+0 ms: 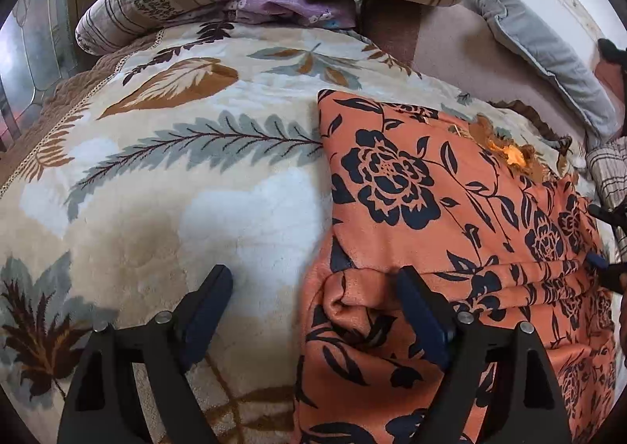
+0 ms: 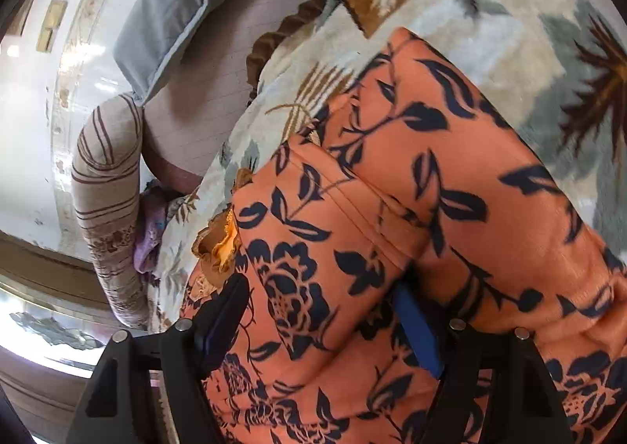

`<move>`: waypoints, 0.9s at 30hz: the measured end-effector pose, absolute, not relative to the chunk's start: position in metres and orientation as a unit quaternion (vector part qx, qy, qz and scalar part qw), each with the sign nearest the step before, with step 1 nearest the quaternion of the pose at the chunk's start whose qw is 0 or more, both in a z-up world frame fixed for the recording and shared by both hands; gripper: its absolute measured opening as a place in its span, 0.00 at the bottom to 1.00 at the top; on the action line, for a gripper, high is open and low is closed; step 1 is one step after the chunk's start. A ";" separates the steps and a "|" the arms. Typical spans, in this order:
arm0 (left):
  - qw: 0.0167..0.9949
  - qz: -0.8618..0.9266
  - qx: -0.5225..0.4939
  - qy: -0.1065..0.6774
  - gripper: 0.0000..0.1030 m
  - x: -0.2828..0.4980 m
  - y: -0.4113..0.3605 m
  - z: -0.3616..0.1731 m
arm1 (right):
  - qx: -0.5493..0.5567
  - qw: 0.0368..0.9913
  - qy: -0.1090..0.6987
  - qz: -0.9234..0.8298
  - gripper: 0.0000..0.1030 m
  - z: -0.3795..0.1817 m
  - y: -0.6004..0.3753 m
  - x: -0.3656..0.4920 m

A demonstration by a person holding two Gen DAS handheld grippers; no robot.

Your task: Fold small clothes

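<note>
On a plush leaf-print blanket (image 1: 164, 185), the left gripper (image 1: 313, 287) hovers with jaws wide apart, gripping nothing, its right finger on the folded edge of the orange floral garment (image 1: 411, 177) at 3 o'clock. At least 1 fold looks made; squaring up seemingly remains. The right gripper (image 2: 325, 299), jaws apart, straddles the soft, matte cloth; a frilled trim (image 2: 219, 244) shows at 9 o'clock.
</note>
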State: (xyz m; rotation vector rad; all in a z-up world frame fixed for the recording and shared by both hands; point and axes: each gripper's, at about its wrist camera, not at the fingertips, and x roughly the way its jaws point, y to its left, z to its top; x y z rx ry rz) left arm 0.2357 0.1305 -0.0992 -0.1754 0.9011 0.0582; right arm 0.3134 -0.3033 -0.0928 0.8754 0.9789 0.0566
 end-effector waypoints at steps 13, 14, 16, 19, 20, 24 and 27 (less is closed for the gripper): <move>0.896 0.029 -0.083 0.434 0.84 0.236 0.131 -0.101 | 0.259 0.837 0.481 -0.040 0.13 -0.082 -0.293 0.264; 0.897 0.028 -0.086 0.434 0.84 0.236 0.132 -0.101 | 0.278 0.840 0.465 -0.030 0.14 -0.085 -0.300 0.259; 0.896 0.026 -0.092 0.433 0.84 0.236 0.134 -0.101 | 0.296 0.841 0.451 -0.044 0.33 -0.077 -0.308 0.253; 0.895 0.031 -0.081 0.437 0.85 0.237 0.130 -0.101 | 0.297 0.853 0.425 -0.057 0.70 -0.058 -0.316 0.236; 0.895 0.032 -0.078 0.437 0.85 0.237 0.129 -0.101 | 0.290 0.859 0.418 -0.062 0.70 -0.050 -0.320 0.232; 0.895 0.032 -0.081 0.437 0.85 0.237 0.130 -0.101 | 0.300 0.879 0.372 -0.011 0.70 -0.019 -0.315 0.228; 0.895 0.034 -0.079 0.438 0.85 0.238 0.130 -0.102 | 0.298 0.872 0.385 0.055 0.71 -0.021 -0.296 0.253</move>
